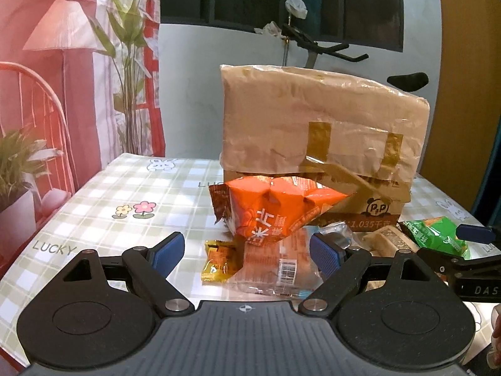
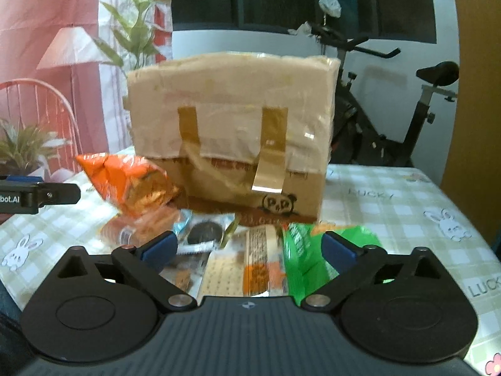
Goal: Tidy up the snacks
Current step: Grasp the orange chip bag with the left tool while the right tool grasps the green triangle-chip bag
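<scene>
A pile of snack packets lies in front of a taped cardboard box [image 1: 322, 131] [image 2: 231, 131] on the table. My left gripper [image 1: 245, 255] is open, its fingers on either side of an orange chip bag [image 1: 275, 210], a clear biscuit pack [image 1: 281, 266] and a small yellow packet [image 1: 219, 264]. My right gripper [image 2: 249, 250] is open over a beige printed packet [image 2: 250, 266], a green bag [image 2: 310, 257] and a dark cookie pack [image 2: 205, 232]. The orange bag [image 2: 131, 185] lies to its left. The green bag [image 1: 435, 233] also shows in the left wrist view.
The table has a green checked cloth [image 1: 125, 194] [image 2: 391, 219]. An exercise bike [image 2: 391, 116] stands behind the table on the right. A potted plant [image 1: 18, 163] and a pink curtain are on the left. The other gripper shows at each view's edge.
</scene>
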